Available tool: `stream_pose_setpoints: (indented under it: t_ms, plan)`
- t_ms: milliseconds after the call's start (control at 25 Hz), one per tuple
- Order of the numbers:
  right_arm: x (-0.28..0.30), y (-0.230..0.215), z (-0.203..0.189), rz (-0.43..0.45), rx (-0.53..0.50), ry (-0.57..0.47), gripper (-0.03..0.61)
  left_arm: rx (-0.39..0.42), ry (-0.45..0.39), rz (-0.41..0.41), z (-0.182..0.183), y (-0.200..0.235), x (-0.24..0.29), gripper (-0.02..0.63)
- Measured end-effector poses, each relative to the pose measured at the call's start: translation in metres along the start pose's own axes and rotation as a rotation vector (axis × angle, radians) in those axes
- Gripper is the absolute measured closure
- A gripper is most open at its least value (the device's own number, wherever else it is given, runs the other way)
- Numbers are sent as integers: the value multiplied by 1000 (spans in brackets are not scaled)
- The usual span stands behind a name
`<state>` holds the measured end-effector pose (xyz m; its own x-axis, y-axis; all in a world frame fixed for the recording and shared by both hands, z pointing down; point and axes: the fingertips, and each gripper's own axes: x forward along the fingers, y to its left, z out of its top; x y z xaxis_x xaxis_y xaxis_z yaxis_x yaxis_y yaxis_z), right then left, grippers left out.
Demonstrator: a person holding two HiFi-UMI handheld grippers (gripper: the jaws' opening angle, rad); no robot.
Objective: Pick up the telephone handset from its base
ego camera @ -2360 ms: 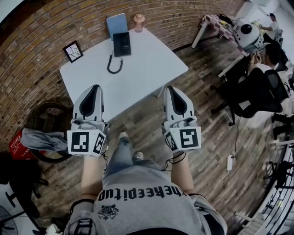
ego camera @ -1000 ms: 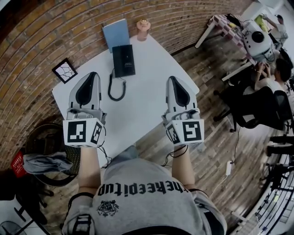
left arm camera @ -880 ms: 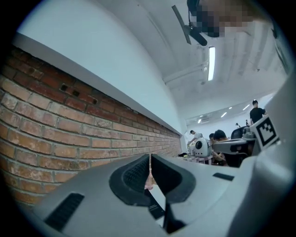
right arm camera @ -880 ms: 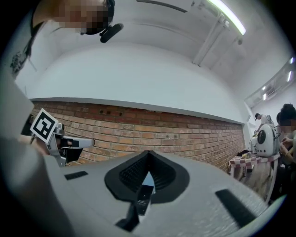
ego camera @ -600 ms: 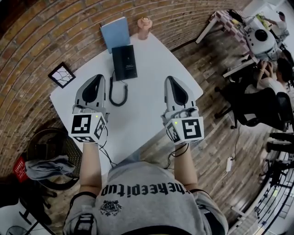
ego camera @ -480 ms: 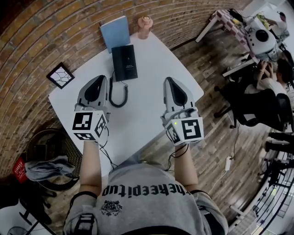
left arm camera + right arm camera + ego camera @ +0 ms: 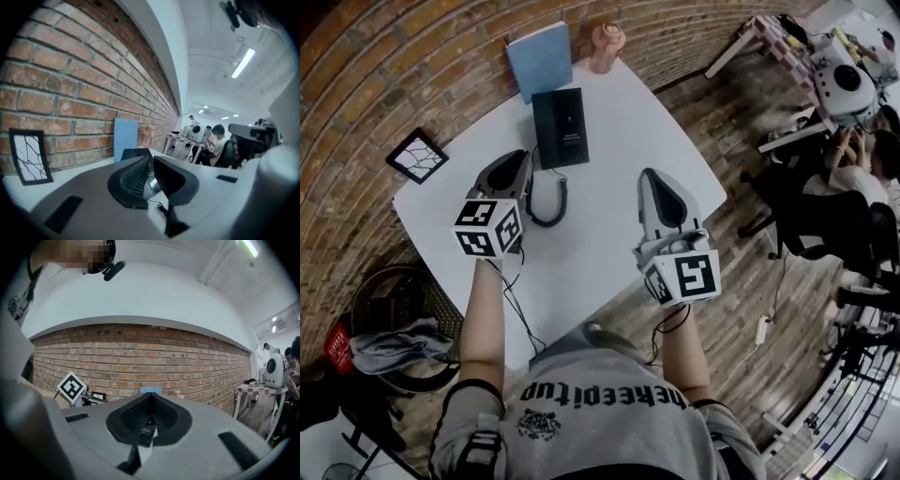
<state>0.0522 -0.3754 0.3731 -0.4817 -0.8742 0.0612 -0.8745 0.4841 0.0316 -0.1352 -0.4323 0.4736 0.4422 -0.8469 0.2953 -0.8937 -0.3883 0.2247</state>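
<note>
The black telephone point(image 7: 561, 127) lies flat near the white table's point(image 7: 609, 122) far side, its handset resting on the base. A coiled black cord point(image 7: 547, 201) loops from it toward me. My left gripper point(image 7: 518, 160) is shut and empty, low over the table just left of the cord and short of the phone's near left corner. In the left gripper view the phone point(image 7: 134, 153) shows just past the closed jaw tips point(image 7: 151, 161). My right gripper point(image 7: 655, 178) hovers over the table's right part, apart from the phone, its jaws point(image 7: 149, 397) closed on nothing.
A blue book point(image 7: 542, 58) leans against the brick wall behind the phone, with a pink object point(image 7: 607, 36) to its right. A small black picture frame point(image 7: 417, 156) stands at the table's left corner. People sit at desks point(image 7: 844, 84) far right; a chair with cloth point(image 7: 389, 328) stands left.
My left gripper has dropped and tilted toward the table, moving up next to the coiled cord. The right gripper has shifted a little forward and lower. Both stay closed.
</note>
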Motion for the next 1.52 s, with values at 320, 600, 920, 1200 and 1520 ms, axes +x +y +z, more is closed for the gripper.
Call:
stream_pose_setpoints:
  t_ms: [320,600,920,1200,1520]
  plan:
    - [7,0,-13,-11,-17,47,575,-104,125,-37,-33,37,52,557]
    - [9,-3,-24,-28,-44,88,575,-158,214,-64,-66,54,92,500]
    - [6,-9,-33,-55,-70,131,575,-193,266,-100,-83,61,123,476]
    - [7,-13,-38,-62,-63,138,575,-271,236,-150,-84,55,131,468]
    - [8,-10,-42,-63,-92,159,575,-256,258,-165,-88,50,137,420]
